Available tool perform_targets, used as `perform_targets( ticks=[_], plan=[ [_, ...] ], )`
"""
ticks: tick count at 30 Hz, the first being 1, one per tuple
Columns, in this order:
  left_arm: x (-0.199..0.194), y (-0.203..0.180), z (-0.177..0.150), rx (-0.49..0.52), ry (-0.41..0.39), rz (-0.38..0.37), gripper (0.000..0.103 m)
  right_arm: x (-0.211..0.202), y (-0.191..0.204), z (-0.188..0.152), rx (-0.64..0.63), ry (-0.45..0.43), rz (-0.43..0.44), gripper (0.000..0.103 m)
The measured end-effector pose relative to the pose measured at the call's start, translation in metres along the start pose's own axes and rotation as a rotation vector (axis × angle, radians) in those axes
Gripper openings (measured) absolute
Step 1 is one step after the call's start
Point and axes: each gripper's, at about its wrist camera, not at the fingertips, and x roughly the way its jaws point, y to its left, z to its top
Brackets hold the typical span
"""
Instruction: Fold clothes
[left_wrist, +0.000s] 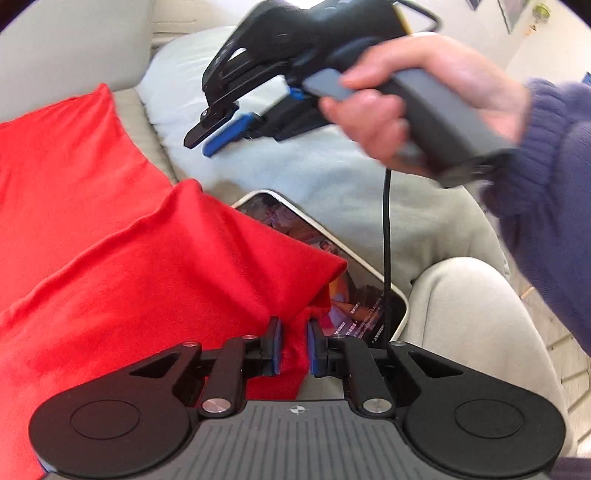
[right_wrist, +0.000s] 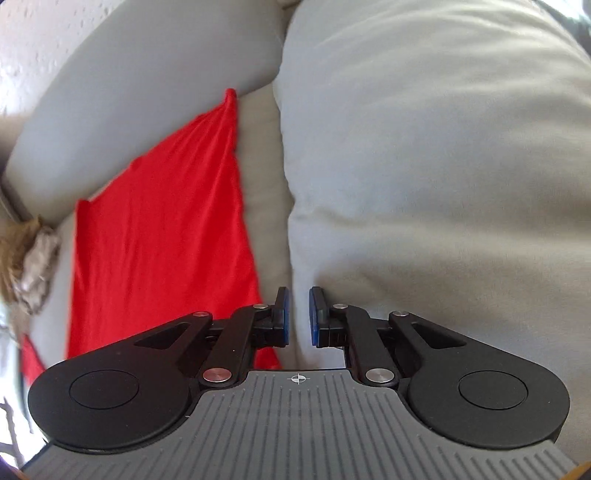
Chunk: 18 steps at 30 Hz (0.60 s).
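The garment (left_wrist: 129, 258) is plain bright red on a beige sofa (right_wrist: 266, 184). The cushion (left_wrist: 332, 177) is pale blue (unpatterned), the sleeve (left_wrist: 546, 192) purple knit.

A home living room, by the look of it: a pale fabric sofa (right_wrist: 147, 92) with a plump cushion (right_wrist: 443, 166), a tablet (left_wrist: 332, 266) lying on the seat, pictures on the white wall (left_wrist: 509, 14).

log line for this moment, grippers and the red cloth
left gripper: shut on red cloth | right gripper: empty, beside cloth | tablet: partly under cloth
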Motion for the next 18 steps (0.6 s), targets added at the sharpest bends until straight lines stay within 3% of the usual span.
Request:
perform_targets(
  ticks=[2,3,7,8,11,15,18],
  plan=[
    [-0.014,-0.007,-0.001,-0.002,-0.028,0.002,0.023,-0.013,0.004,-0.008,-0.021,0.03,0.027,0.034],
    [-0.021,-0.01,-0.002,-0.002,-0.044,-0.002,0.029,-0.019,0.007,-0.012,-0.031,0.045,0.04,0.037],
    [-0.067,-0.003,-0.017,-0.079,-0.107,-0.007,0.038,-0.051,0.018,-0.043,-0.093,0.048,0.089,0.038],
    [-0.076,0.006,-0.023,-0.128,-0.13,0.022,0.039,-0.056,0.018,-0.051,-0.095,0.042,0.105,0.038],
    [-0.101,0.038,-0.041,-0.301,-0.201,0.153,0.04,-0.056,0.02,-0.071,-0.082,0.007,0.15,0.036],
    [-0.123,0.096,-0.064,-0.577,-0.29,0.401,0.027,-0.028,0.021,-0.072,-0.009,0.031,0.191,0.031],
    [-0.133,0.128,-0.076,-0.703,-0.278,0.554,0.021,-0.006,0.018,-0.067,0.017,0.068,0.133,0.031]
  ],
)
